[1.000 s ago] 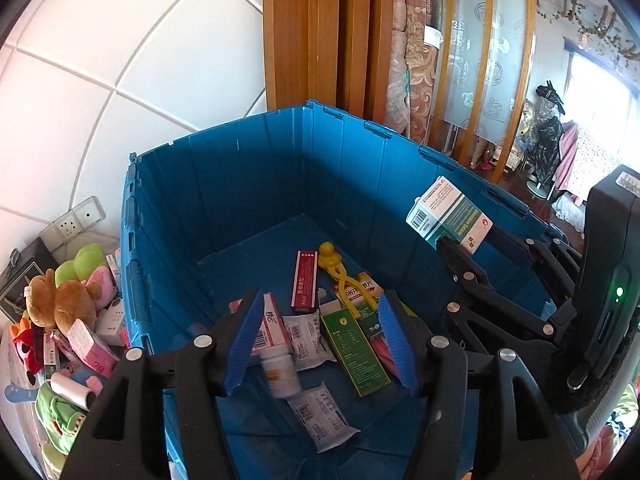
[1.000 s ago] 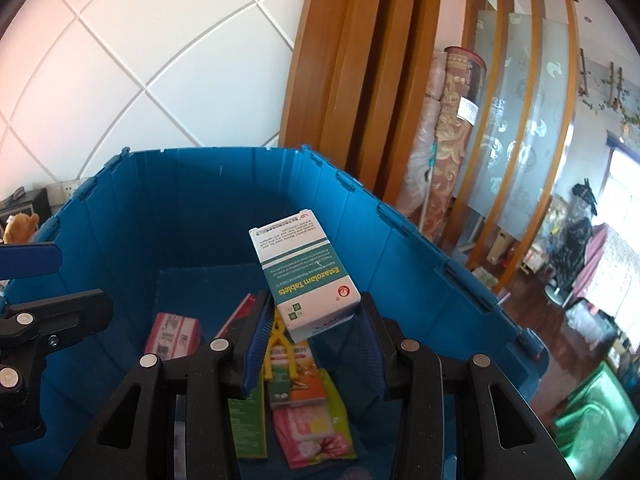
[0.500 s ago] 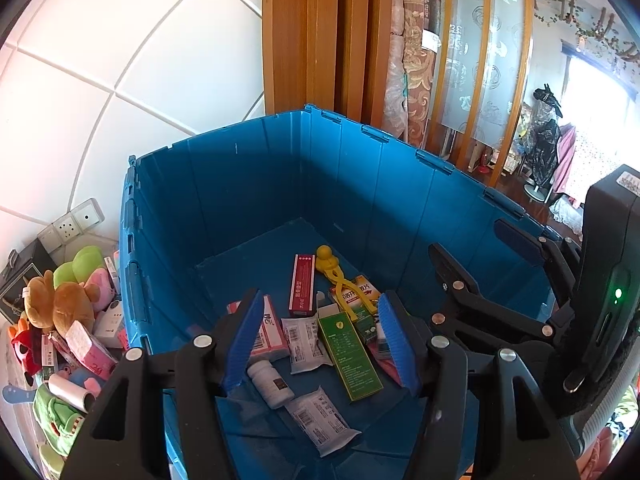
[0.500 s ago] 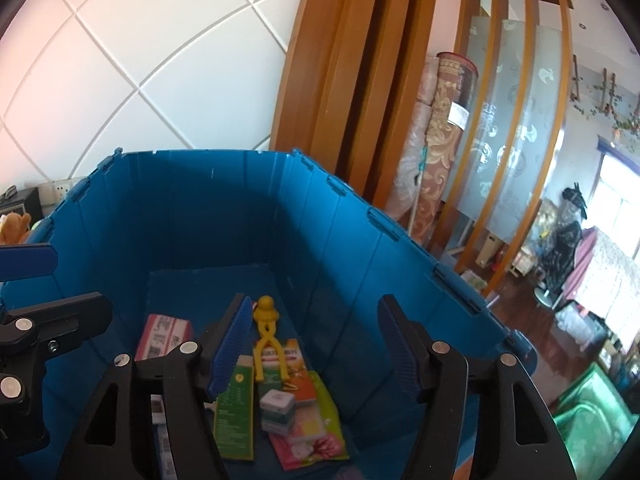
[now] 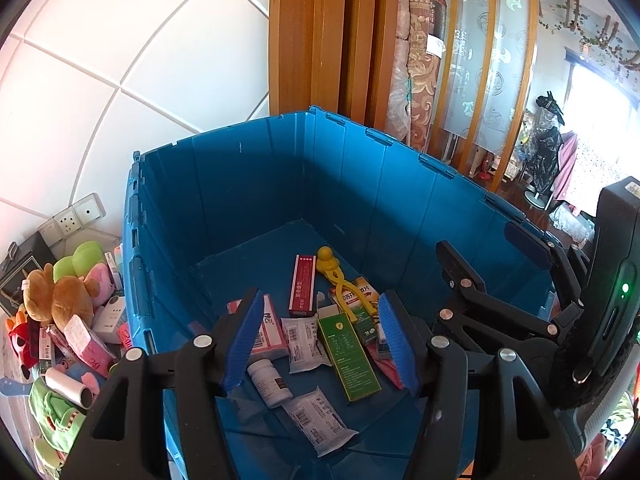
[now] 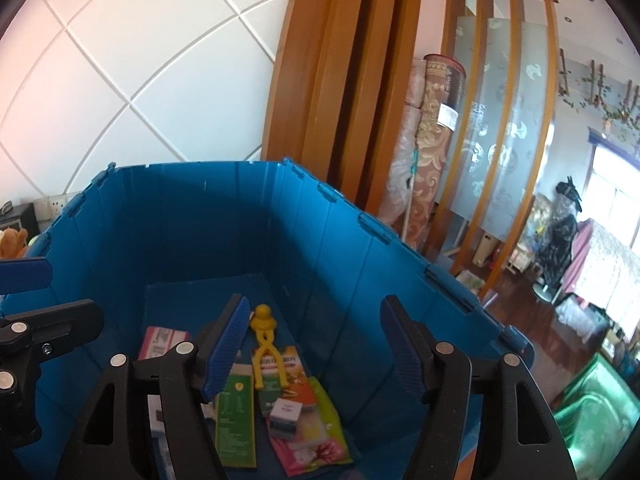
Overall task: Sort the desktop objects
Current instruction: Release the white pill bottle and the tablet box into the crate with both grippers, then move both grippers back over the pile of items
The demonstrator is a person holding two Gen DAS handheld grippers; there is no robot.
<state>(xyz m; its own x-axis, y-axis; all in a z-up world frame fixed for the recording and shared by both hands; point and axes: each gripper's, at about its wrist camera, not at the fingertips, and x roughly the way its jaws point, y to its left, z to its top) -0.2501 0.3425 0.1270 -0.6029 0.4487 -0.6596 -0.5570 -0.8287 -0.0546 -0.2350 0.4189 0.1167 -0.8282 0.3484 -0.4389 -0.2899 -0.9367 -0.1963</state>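
Two pairs of tongs hang over the near edge of a blue folding crate (image 5: 256, 184), and neither has anything in it. The left tongs (image 5: 320, 344) stand apart with only air between the pads. The right tongs (image 6: 316, 348) are opening wider, equally bare.

Just beyond the left tongs, on the crate floor, lie the sorted goods: a white pill bottle (image 5: 269, 381) on its side, two white sachets (image 5: 318, 419), a green carton (image 5: 347, 353) lying flat, a red carton (image 5: 302, 290) and a yellow plastic clip toy (image 5: 333, 276) farther in. From the right wrist view, a small white box (image 6: 285, 417) rests on a pink-and-green pouch (image 6: 316, 436).

These all look light. The cartons are likely stiff enough to be pinched across their narrow sides; the sachets and pouch are limp and would want a grip at an edge; the bottle is smooth and round, so a squeeze across its middle seems safest.

Left of the crate, on the surface, unsorted things remain: a brown plush bear (image 5: 56, 300), a green plush (image 5: 82, 256), a white roll (image 5: 68, 386).
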